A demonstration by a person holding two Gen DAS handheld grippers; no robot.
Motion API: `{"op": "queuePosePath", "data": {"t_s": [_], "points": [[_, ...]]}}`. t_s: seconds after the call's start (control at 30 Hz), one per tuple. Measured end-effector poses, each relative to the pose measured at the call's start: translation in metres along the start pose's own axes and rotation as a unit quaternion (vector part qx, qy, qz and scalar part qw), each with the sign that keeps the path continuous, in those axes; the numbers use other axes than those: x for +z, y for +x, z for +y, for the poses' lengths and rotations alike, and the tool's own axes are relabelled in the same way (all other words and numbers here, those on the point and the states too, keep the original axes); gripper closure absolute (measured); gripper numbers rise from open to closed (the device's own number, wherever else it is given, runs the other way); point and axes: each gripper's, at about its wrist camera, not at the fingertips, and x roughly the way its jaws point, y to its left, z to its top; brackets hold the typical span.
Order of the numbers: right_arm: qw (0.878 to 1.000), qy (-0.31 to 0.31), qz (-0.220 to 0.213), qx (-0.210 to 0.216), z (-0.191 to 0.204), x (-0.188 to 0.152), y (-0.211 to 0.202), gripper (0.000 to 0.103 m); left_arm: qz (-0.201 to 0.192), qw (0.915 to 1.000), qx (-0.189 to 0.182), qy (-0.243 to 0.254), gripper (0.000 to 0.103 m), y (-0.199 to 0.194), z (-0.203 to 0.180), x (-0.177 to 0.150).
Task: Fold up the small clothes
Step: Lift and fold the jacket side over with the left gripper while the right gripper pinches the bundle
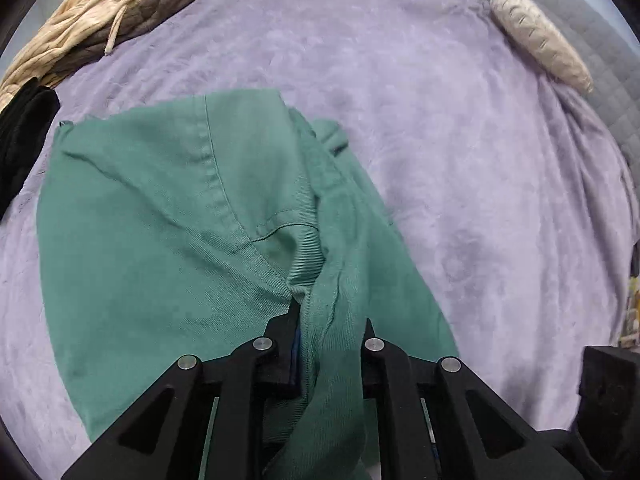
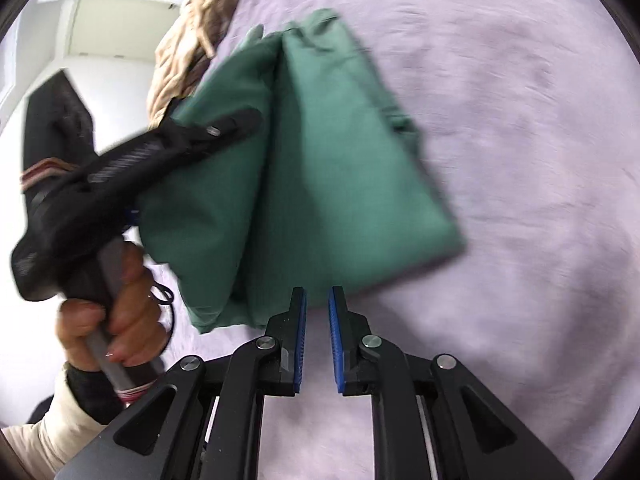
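- Lilac plush blanket (image 1: 460, 152) covers the bed and carries everything; its nap looks grippy enough to drag at cloth pulled across it.
- Green twill garment (image 1: 168, 216), the piece being folded, lies partly on the blanket with one side doubled over and a bunched edge lifted off it, near the middle of the bed.
- Beige knitted garment (image 1: 92, 28) sits heaped at the far edge, a black cloth (image 1: 20, 140) beside it, and a pale rolled bundle (image 1: 540, 40) lies well apart on the other side.
- Left gripper (image 1: 332, 320) has its jaws clamped on the bunched green edge; a person's hand (image 2: 116, 312) grips its handle in the right wrist view.
- Right gripper (image 2: 317, 300) hovers just off the garment's near corner, jaws nearly together with only a thin gap, and nothing between them.
- Risk, as I judge it: the left hold takes a thick, twisted wad, so layers may slip unevenly and skew the fold.
- With one side unheld, the free corner could trail and crease.
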Motion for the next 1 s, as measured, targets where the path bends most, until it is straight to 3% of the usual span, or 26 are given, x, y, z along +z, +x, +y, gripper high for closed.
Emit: {"op": "queuePosePath", "data": {"t_s": [0.07, 0.13, 0.27, 0.3, 0.37, 0.4, 0.43, 0.47, 0.5, 0.6, 0.7, 0.87, 0.9, 0.93, 0.97, 1.0], "points": [[1.000, 0.007, -0.002, 0.002, -0.008, -0.003, -0.004, 0.088, 0.000, 0.9999, 0.017, 0.001, 0.085, 0.005, -0.004, -0.004], [1.000, 0.014, -0.005, 0.004, -0.012, 0.000, -0.007, 0.088, -0.010, 1.0000, 0.000, 0.001, 0.060, -0.002, -0.009, -0.004], [1.000, 0.011, -0.020, 0.007, -0.020, 0.006, -0.024, 0.088, -0.057, 0.9979, -0.024, 0.019, 0.028, -0.036, -0.017, -0.007], [1.000, 0.010, -0.024, 0.007, -0.017, 0.011, -0.031, 0.088, -0.064, 0.9974, -0.029, 0.019, 0.015, -0.045, -0.017, -0.008], [0.999, 0.006, -0.031, 0.010, -0.010, 0.020, -0.035, 0.087, -0.094, 0.9951, -0.031, 0.008, 0.014, -0.069, -0.009, -0.012], [0.999, 0.003, -0.035, 0.014, -0.004, 0.026, -0.035, 0.074, -0.104, 0.9942, -0.027, 0.002, 0.014, -0.079, -0.001, -0.012], [0.999, -0.001, -0.039, 0.020, 0.003, 0.033, -0.036, 0.046, -0.112, 0.9935, -0.020, -0.007, 0.014, -0.086, 0.009, -0.013], [0.999, -0.006, -0.042, 0.027, 0.008, 0.039, -0.036, 0.032, -0.120, 0.9925, -0.009, -0.021, 0.014, -0.096, 0.022, -0.017], [0.998, -0.011, -0.044, 0.035, 0.016, 0.048, -0.035, 0.026, -0.126, 0.9913, -0.001, -0.037, 0.014, -0.102, 0.037, -0.019], [0.998, -0.017, -0.033, 0.051, 0.032, 0.073, -0.018, 0.026, -0.136, 0.9855, 0.038, -0.094, 0.014, -0.114, 0.091, -0.032], [0.999, -0.009, 0.000, 0.048, 0.038, 0.094, 0.011, 0.026, -0.110, 0.9804, 0.080, -0.143, 0.014, -0.102, 0.143, -0.048], [0.998, -0.026, 0.035, 0.049, 0.060, 0.122, 0.053, 0.026, -0.064, 0.9704, 0.110, -0.205, 0.014, -0.068, 0.199, -0.084], [0.998, -0.032, 0.045, 0.034, 0.064, 0.126, 0.063, 0.036, -0.055, 0.9696, 0.108, -0.212, 0.014, -0.061, 0.201, -0.089], [0.997, -0.049, 0.054, 0.004, 0.071, 0.127, 0.070, 0.082, -0.050, 0.9692, 0.104, -0.218, 0.014, -0.054, 0.201, -0.093], [0.996, -0.067, 0.059, -0.008, 0.077, 0.128, 0.073, 0.096, -0.051, 0.9681, 0.105, -0.222, 0.014, -0.051, 0.200, -0.094], [0.995, -0.091, 0.047, -0.008, 0.088, 0.127, 0.067, 0.096, -0.053, 0.9668, 0.111, -0.224, 0.014, -0.051, 0.199, -0.094]]}}
